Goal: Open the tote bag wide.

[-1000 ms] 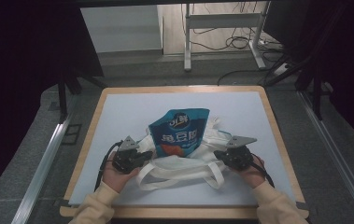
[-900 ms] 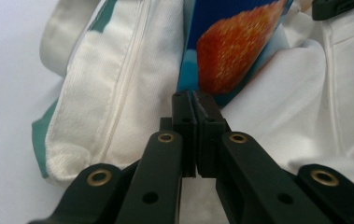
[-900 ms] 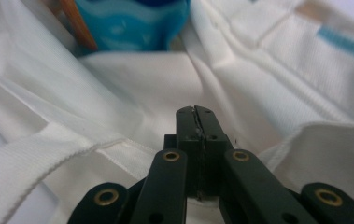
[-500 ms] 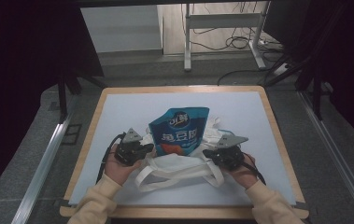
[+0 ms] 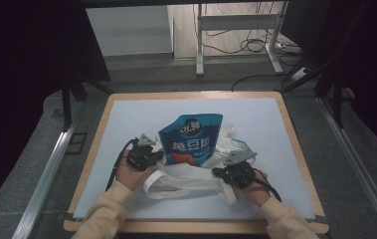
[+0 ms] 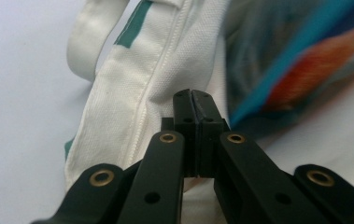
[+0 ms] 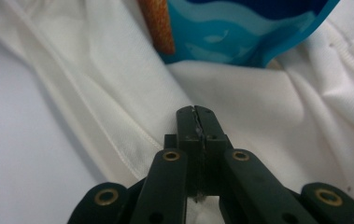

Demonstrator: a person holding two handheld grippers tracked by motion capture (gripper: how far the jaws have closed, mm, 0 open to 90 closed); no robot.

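Note:
A blue snack pouch (image 5: 191, 139) lies with its lower end inside the mouth of a white cloth bag (image 5: 186, 181) on the white mat (image 5: 275, 129). My left gripper (image 5: 157, 158) is at the bag's left rim beside the pouch. Its jaws (image 6: 193, 95) are pressed together at the stitched hem (image 6: 132, 107), and the blurred pouch (image 6: 305, 60) is to the right. My right gripper (image 5: 220, 172) is at the bag's right side. It is shut (image 7: 195, 112) with a sliver of white cloth between the pads, on folded cloth (image 7: 258, 98) just below the pouch's bottom edge (image 7: 240, 28).
The mat sits in a wooden frame (image 5: 295, 134) on the table. The bag's loose handles (image 5: 226, 191) trail toward the near edge. Beyond the table there is a floor with cables and a metal stand (image 5: 235, 35). Dark screens flank both sides.
Both hands have moved inward and forward with the bag's rim. The left has come up beside the pouch and the right has drawn closer, so the bag's mouth is bunched around the pouch's base.

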